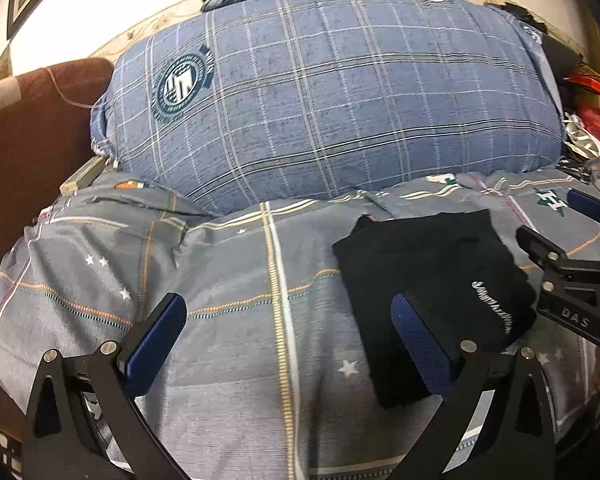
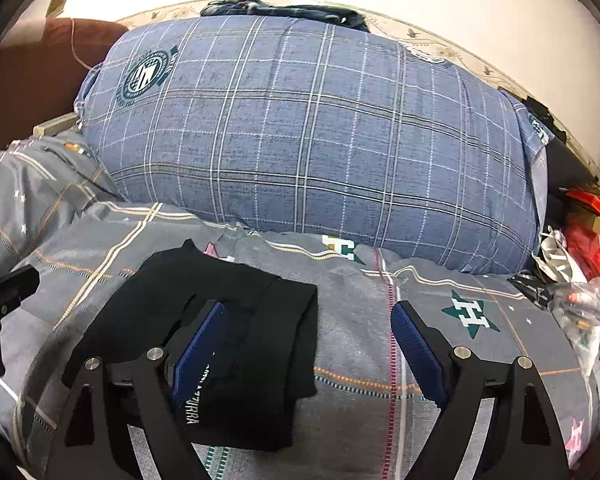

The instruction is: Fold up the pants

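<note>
Both pairs of jaws are standing wide apart, gripping nothing; the left gripper (image 1: 288, 328) is hovering over the grey patterned bedspread (image 1: 228, 280); the right gripper (image 2: 306, 320) is straddling one edge of the folded black pants (image 2: 228, 300), lying on the bed before the blue plaid pillow (image 2: 300, 132).

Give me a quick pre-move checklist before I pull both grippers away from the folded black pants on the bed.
1. Left gripper open, nothing between its fingers: ok.
2. Right gripper open, not clamped on cloth: ok.
3. Black pants folded into a compact stack on the grey bedspread: ok.
4. Right gripper's left finger clear of the pants: cannot tell; it overlaps the fabric in the right wrist view.
5. Layers squared up: not ok; edges look staggered.
6. Blue plaid pillow clear of the pants: ok.
</note>
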Demonstrator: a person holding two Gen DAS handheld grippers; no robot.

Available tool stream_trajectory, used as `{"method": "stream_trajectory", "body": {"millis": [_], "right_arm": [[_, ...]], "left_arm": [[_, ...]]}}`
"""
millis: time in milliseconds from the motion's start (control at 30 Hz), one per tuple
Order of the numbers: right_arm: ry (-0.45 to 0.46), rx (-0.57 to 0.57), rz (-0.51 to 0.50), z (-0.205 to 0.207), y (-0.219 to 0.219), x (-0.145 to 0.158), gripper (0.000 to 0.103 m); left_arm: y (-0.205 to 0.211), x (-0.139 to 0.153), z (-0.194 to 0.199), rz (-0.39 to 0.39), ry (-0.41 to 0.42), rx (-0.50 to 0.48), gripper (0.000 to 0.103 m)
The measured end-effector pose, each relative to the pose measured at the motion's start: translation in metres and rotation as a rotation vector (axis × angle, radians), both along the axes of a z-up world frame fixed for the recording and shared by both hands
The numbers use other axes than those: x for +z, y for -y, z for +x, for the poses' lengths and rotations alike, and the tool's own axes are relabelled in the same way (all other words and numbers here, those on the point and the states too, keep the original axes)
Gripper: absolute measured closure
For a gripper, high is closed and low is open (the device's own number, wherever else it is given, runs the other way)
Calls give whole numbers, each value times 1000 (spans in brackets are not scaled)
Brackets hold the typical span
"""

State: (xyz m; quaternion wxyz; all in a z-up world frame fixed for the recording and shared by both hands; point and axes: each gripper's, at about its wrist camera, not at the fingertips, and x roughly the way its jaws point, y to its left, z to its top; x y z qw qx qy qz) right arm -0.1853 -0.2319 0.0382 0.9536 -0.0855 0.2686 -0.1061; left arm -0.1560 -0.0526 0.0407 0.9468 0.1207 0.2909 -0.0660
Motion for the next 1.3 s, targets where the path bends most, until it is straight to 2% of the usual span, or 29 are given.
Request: {"method": "stream_trajectory", "body": {"millis": [167, 533, 800, 1067, 1300], "right_arm": [[-9, 19, -14, 3, -8, -3, 16], [-40, 55, 4, 8, -17, -8, 16], [-48, 88, -26, 6, -30, -11, 16], [-58, 127, 62, 4, -28, -9, 16], [-60, 144, 23, 2, -38, -13, 16]], "left_arm": [[-9, -6, 8, -5, -19, 36, 0], [-14, -14, 18, 6, -35, 50, 0], [-26, -16, 24, 5, -43, 83, 0], [-33, -13, 25, -13, -37, 108, 0], [-32, -12, 24, -18, -35, 102, 0]]}}
